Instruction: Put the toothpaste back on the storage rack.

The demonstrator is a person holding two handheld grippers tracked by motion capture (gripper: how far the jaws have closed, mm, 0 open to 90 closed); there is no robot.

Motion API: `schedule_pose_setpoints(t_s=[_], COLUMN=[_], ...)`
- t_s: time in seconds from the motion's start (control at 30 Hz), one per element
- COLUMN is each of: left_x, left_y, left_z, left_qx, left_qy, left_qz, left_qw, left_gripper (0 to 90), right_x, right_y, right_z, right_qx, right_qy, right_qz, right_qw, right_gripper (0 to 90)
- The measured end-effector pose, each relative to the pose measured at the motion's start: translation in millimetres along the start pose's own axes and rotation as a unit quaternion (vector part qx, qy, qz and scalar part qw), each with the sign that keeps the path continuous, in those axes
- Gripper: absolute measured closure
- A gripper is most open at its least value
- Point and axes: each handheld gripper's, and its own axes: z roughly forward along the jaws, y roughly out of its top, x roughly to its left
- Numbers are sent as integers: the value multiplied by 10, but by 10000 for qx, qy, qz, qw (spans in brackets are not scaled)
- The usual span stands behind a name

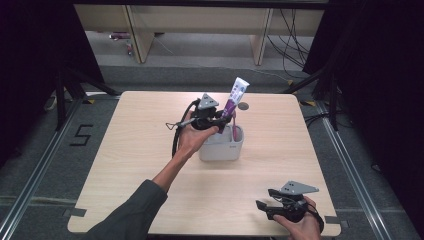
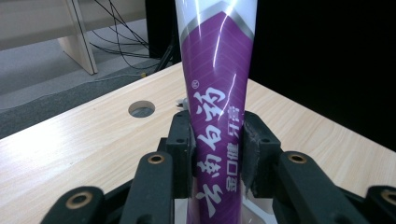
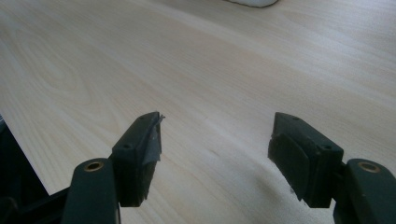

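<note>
We count one tube (image 2: 215,93), clamped between our left gripper's (image 2: 217,144) jaws above one cup (image 1: 223,144); right gripper's (image 3: 215,151) jaws gape empty.

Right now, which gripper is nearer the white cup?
Left. The left gripper is right over the white cup, clamped on the toothpaste tube standing in it. The right gripper sits open near the table's front right corner, well clear of it.

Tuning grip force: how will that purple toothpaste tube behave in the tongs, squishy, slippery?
The toothpaste tube shows glossy highlights, so it may slip. The left tongs pinch its lower body between both pads, and it narrows there, so it probably squashes rather than staying stiff. It stands tall and tilted over the white cup, so it would likely lean or tip once released.
</note>
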Motion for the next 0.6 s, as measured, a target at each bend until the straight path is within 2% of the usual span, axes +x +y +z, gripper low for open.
schedule_pose_setpoints(t_s=[0.1,0.13,0.27,0.37,0.43,0.53,0.57,0.6], left_x=[2,7,19,34,38,36,38,39], left_y=[-28,-37,-100,-138,-156,-190,-200,-213], left_z=[23,26,54,57,56,70,67,72], left_qx=[-11,2,-17,75,84,91,149,152], left_qy=[30,32,45,66,72,56,72,74], left_qz=[-3,-11,-23,-10,-6,5,29,12], left_qw=[10000,10000,10000,9999,9999,9999,9999,9999], left_gripper=[677,677,676,675,675,674,673,673], right_x=[-5,9,9,16,-9,-10,10,10], right_y=[-3,-7,-9,-12,-10,-11,-15,-15], right_z=[-15,-14,-18,-18,-26,-26,-15,-15], right_qx=[-18,-3,-5,8,-9,-2,20,20], right_qy=[-112,-82,-81,-42,-117,-121,-51,-51], right_qz=[-34,65,58,136,-36,-40,93,93], right_qw=[9999,9999,9999,9999,9999,9999,9999,9999], right_gripper=[344,344,345,344,344,344,344,344])
